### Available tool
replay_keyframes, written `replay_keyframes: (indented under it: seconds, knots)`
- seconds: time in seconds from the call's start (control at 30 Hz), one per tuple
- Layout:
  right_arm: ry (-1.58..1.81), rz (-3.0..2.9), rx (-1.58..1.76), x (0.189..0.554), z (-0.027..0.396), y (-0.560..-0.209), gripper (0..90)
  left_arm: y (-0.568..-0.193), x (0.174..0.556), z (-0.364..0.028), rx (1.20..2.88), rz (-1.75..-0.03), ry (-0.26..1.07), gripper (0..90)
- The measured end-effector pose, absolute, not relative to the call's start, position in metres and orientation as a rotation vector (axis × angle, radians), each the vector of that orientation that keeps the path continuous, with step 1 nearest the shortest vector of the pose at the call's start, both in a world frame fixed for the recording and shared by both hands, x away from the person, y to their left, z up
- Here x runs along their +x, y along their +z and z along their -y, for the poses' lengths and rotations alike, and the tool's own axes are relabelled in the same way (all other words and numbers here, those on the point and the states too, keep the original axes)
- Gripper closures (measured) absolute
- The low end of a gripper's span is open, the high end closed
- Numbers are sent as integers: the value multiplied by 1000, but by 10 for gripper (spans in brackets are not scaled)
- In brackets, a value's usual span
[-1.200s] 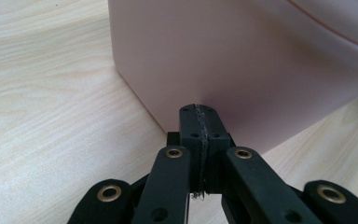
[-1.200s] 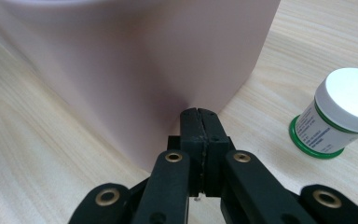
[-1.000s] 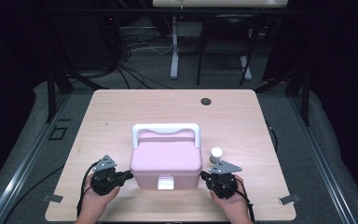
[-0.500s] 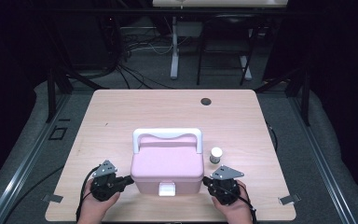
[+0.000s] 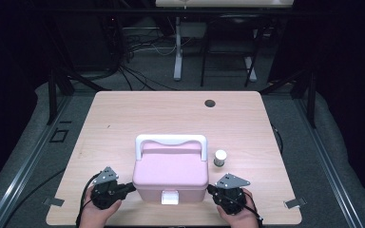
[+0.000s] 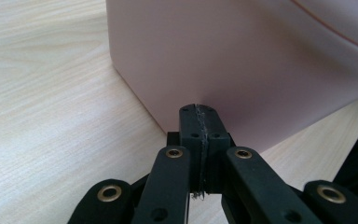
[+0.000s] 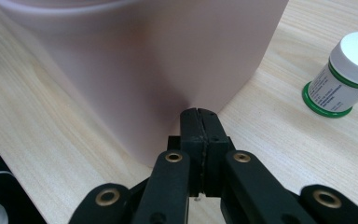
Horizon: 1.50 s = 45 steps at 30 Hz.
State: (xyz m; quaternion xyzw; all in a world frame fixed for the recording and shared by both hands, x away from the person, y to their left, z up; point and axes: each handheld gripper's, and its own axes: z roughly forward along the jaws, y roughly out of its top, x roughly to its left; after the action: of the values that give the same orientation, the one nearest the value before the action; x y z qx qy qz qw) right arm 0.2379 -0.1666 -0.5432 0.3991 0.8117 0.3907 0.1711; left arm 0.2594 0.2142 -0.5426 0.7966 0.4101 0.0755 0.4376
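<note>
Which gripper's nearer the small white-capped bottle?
Right. The right gripper sits just in front of the bottle; the left gripper is across the pink box.

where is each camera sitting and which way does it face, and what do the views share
High view: fixed above the person's side, looking forward and down on the table; both hands show at the bottom, with the left gripper and right gripper at the pink box.
Left gripper view: rides on the left gripper, looking along its shut jaws at the box's side.
Right gripper view: rides on the right gripper, shut jaws at the box, bottle beside it.
Shared: all show the box; the high view also has the bottle.
</note>
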Motion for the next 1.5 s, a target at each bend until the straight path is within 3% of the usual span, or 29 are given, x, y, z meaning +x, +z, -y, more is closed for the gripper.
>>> replay_keyframes:
  seconds: [0.2, 0.53, 0.93, 1.5]
  knots:
    - [1125, -2310, 1144, 241, 170, -544, 837, -545, 263, -216, 1985, -1024, 160, 891]
    - [1157, -2267, 1181, 246, 182, -538, 743, -539, 267, -226, 1943, -1038, 155, 749]
    - [1139, -2278, 1163, 247, 183, -528, 654, -529, 271, -235, 1923, -1057, 145, 654]
    - [1180, -2270, 1195, 251, 187, -492, 599, -497, 280, -243, 1906, -1049, 136, 635]
